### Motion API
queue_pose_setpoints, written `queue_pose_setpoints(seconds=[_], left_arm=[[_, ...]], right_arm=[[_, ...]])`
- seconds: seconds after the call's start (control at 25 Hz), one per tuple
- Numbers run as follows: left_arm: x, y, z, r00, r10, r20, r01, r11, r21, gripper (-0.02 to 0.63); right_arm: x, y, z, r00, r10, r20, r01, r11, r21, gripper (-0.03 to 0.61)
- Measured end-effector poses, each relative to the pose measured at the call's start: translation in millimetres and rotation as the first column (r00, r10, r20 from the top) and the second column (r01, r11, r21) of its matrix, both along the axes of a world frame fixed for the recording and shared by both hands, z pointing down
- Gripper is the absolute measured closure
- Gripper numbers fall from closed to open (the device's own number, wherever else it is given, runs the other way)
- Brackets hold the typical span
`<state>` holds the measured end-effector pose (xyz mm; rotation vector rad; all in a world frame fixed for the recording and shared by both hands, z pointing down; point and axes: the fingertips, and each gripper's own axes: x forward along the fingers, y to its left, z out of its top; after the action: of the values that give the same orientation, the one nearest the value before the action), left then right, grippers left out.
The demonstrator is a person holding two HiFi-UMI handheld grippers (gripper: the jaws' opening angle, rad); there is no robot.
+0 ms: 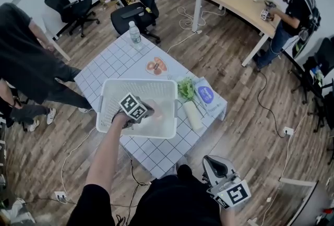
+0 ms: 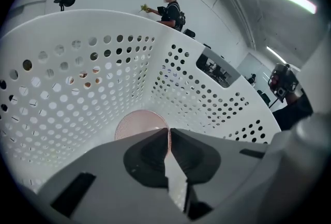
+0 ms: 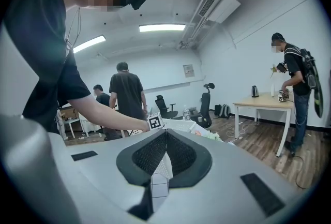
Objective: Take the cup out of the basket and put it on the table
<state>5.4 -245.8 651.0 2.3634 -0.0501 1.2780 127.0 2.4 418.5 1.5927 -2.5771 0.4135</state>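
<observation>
Head view: the left gripper [image 1: 149,111] is down inside the white basket [image 1: 109,115] on the checked table [image 1: 112,66], with the bare left arm stretched forward and down over the near rim. The pink cup [image 1: 158,113] sits right at its tips, on the basket floor. The right gripper [image 1: 211,163] hangs low by the person's body, off the table's near corner, over the wooden floor.

Left gripper view: the cup [image 2: 138,123] shows as a pink disc straight ahead, and its thin edge runs between the pads. The jaws are pinched together on that edge, perforated walls all around.

Right gripper view: the jaws are pressed together with nothing between them, pointing level across the room toward the basket [image 3: 178,125].
</observation>
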Motion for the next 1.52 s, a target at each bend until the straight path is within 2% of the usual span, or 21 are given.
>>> queue_pose_setpoints(seconds=[0.24,0.36,0.68,0.88,1.12,1.32,1.44,1.52], left_arm=[[-1.2,-1.6,-17.4,0.999,-0.019,-0.042,0.02,0.999,0.031,0.592],[1.5,-5.6,-41.2,0.993,-0.048,-0.112,0.055,0.997,0.054,0.594],[-5.9,-8.1,-120.9,0.948,-0.106,-0.3,0.155,0.977,0.143,0.592],[-20.7,6.3,-161.1,0.914,-0.135,-0.382,0.227,0.952,0.207,0.592],[-41.8,40.7,-207.6,0.837,-0.183,-0.515,0.349,0.904,0.246,0.592],[-54.8,91.1,-238.5,0.742,-0.204,-0.639,0.434,0.872,0.226,0.592],[-63.4,118.7,-257.4,0.671,-0.217,-0.71,0.494,0.844,0.209,0.594],[-68.1,135.3,-266.8,0.638,-0.223,-0.737,0.527,0.825,0.206,0.592]], right_arm=[[-2.1,2.9,-1.3,1.0,-0.012,-0.002,0.012,1.0,0.013,0.555],[-4.3,2.6,-2.6,1.0,-0.025,0.0,0.025,0.999,0.021,0.555],[-21.7,-1.2,-7.9,0.995,-0.094,0.019,0.093,0.994,0.054,0.554],[-32.4,-5.0,-12.1,0.989,-0.142,0.034,0.14,0.988,0.071,0.555],[-44.5,-11.0,-15.1,0.98,-0.196,0.045,0.191,0.978,0.089,0.555],[-54.8,-16.3,-15.3,0.972,-0.231,0.051,0.226,0.97,0.093,0.555],[-61.8,-17.4,-16.0,0.965,-0.258,0.048,0.253,0.963,0.091,0.555],[-66.5,-17.8,-15.7,0.96,-0.275,0.046,0.271,0.959,0.09,0.555]])
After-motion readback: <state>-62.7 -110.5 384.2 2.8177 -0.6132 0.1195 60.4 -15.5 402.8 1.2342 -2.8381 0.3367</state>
